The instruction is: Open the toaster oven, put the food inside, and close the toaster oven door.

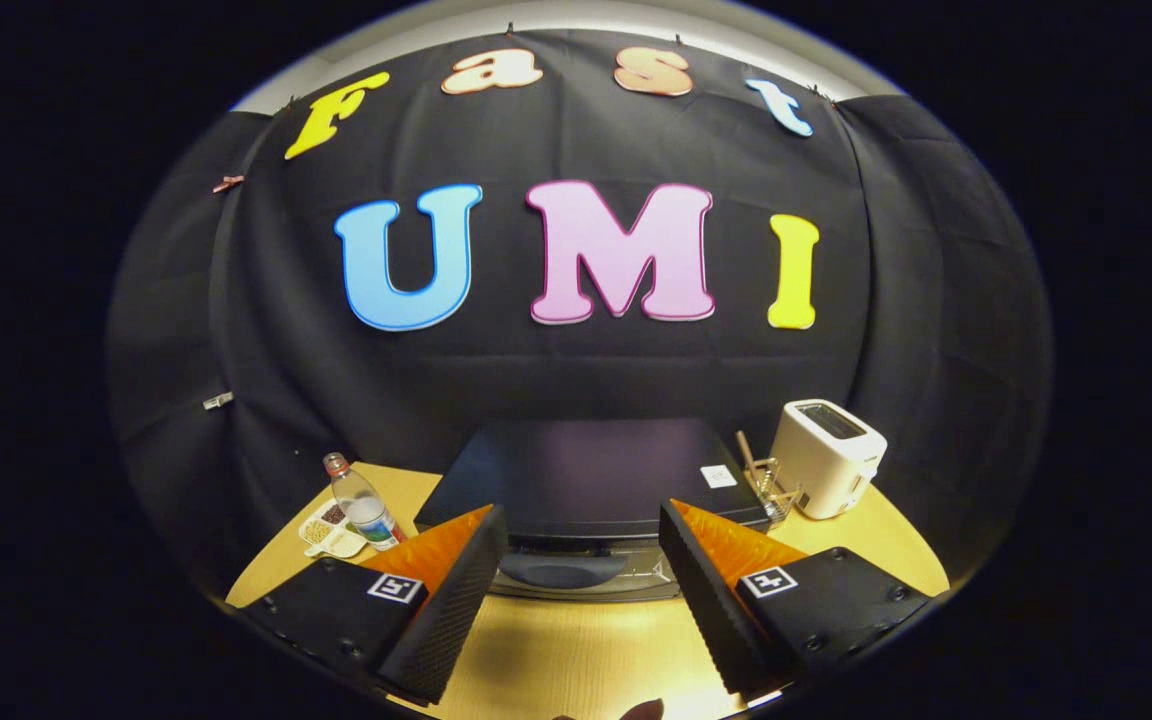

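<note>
The toaster oven sits mid-frame just beyond the spread, empty fingers, its door partly hidden between them. On the wooden surface: a bottle and snack tray lower left, a white toaster right.

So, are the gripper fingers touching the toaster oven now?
Apart. In the gripper view the open gripper holds nothing, and bare table shows between its fingers, short of the toaster oven.

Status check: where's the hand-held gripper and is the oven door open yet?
Hand-held gripper open, holding nothing. Toaster oven just ahead between the fingers, door looks shut. Nothing between fingers and oven front.
</note>
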Demonstrator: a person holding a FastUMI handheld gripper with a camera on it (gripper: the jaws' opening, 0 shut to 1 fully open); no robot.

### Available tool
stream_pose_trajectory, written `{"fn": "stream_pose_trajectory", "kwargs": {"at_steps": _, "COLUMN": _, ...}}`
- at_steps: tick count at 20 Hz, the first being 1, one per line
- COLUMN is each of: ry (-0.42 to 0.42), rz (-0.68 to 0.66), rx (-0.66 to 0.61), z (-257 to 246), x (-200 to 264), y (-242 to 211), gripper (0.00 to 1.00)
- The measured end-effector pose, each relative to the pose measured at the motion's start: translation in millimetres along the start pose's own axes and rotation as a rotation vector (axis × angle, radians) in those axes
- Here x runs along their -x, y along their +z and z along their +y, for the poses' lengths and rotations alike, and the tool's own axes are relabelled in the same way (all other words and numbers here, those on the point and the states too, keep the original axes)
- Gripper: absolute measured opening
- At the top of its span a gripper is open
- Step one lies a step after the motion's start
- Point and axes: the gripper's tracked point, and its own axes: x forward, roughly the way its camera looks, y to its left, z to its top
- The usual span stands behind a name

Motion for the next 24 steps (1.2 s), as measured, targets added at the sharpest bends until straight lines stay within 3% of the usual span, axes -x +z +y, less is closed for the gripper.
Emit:
{"fn": "stream_pose_trajectory", "kwargs": {"at_steps": 9, "ry": -0.041, "rz": 0.155, "rx": -0.015, "z": 12, "x": -65, "y": -64, "gripper": 0.99}}
{"fn": "stream_pose_trajectory", "kwargs": {"at_steps": 11, "ry": -0.061, "rz": 0.131, "rx": 0.013, "z": 10, "x": -68, "y": -60, "gripper": 0.99}}
{"fn": "stream_pose_trajectory", "kwargs": {"at_steps": 19, "ry": -0.059, "rz": 0.143, "rx": 0.002, "z": 11, "x": -34, "y": -83, "gripper": 0.99}}
{"fn": "stream_pose_trajectory", "kwargs": {"at_steps": 24, "ry": -0.059, "rz": 0.203, "rx": -0.011, "z": 9, "x": 3, "y": -123, "gripper": 0.99}}
